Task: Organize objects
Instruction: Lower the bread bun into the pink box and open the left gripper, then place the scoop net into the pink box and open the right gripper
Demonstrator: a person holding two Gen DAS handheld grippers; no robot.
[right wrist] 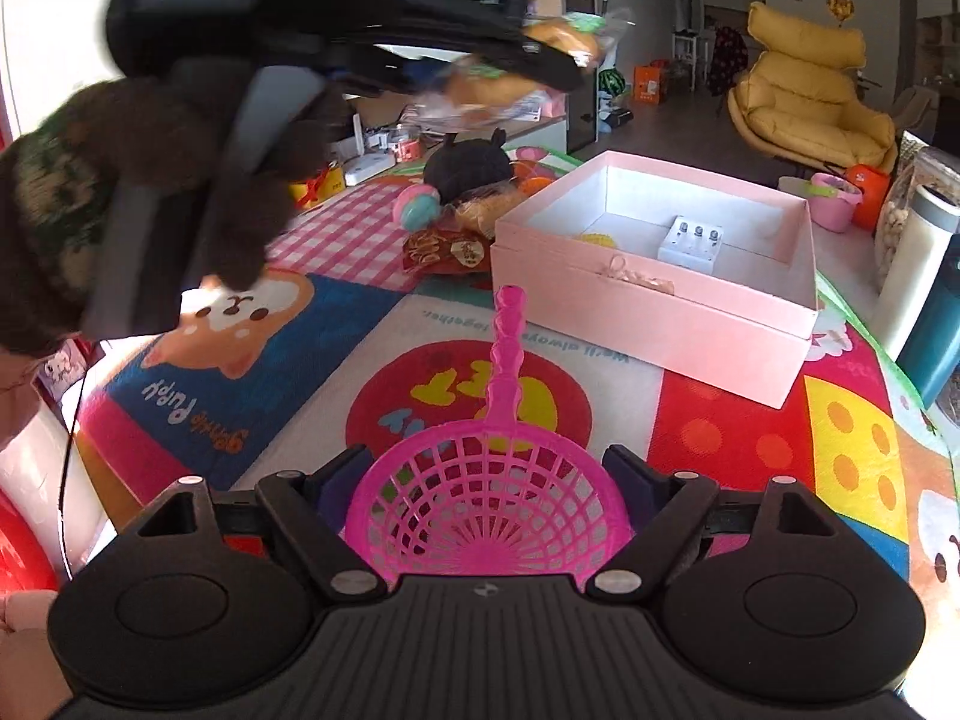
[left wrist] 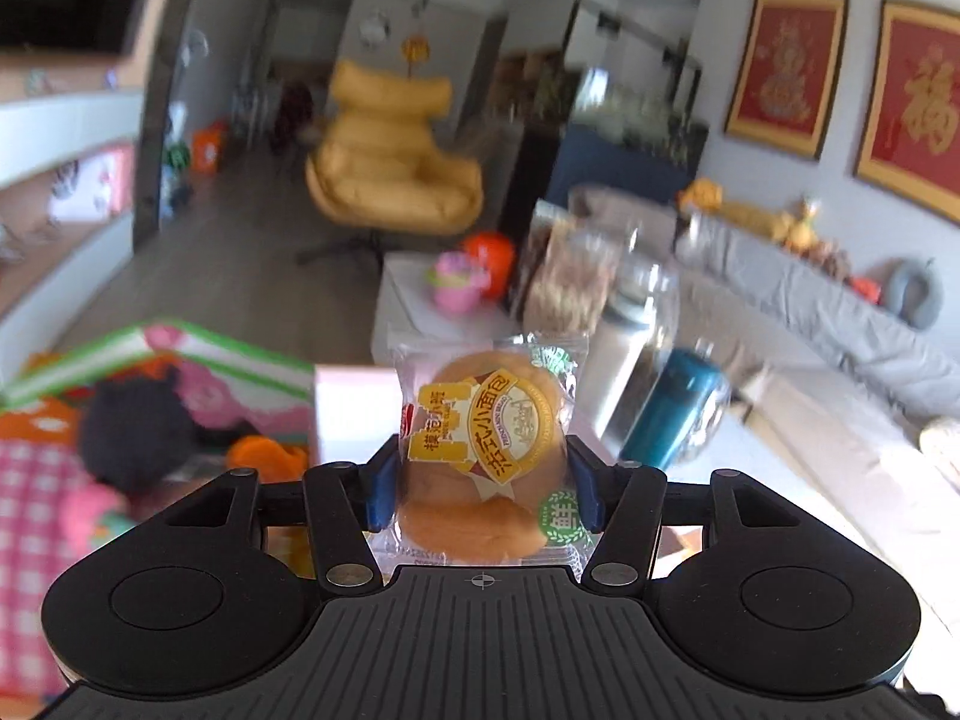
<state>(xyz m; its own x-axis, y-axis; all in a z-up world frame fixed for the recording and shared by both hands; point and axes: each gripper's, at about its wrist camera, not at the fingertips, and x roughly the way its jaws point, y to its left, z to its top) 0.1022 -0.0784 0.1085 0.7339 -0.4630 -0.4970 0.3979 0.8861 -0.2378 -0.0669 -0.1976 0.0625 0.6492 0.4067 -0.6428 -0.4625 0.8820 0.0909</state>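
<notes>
A small wrapped bread bun [left wrist: 486,450] with a yellow label sits upright between the blue pads of my left gripper [left wrist: 483,468], which is shut on it. From the right wrist view that left gripper [right wrist: 540,60], held by a brown-gloved hand [right wrist: 240,192], hangs blurred in the air at the upper left with the bun [right wrist: 564,39]. My right gripper [right wrist: 489,474] is shut on the rim of a pink plastic strainer [right wrist: 489,510], whose handle points away over the play mat [right wrist: 750,432]. Just ahead is an open pink box [right wrist: 660,312] holding a white block [right wrist: 690,246] and a yellow item [right wrist: 594,238].
Beyond the box lie a black plush [right wrist: 468,165], a red snack packet [right wrist: 444,252] and a pink and teal toy [right wrist: 414,210]. A teal bottle [right wrist: 936,330] and a white flask [right wrist: 918,252] stand at the right edge. A yellow armchair [right wrist: 804,90] stands far back.
</notes>
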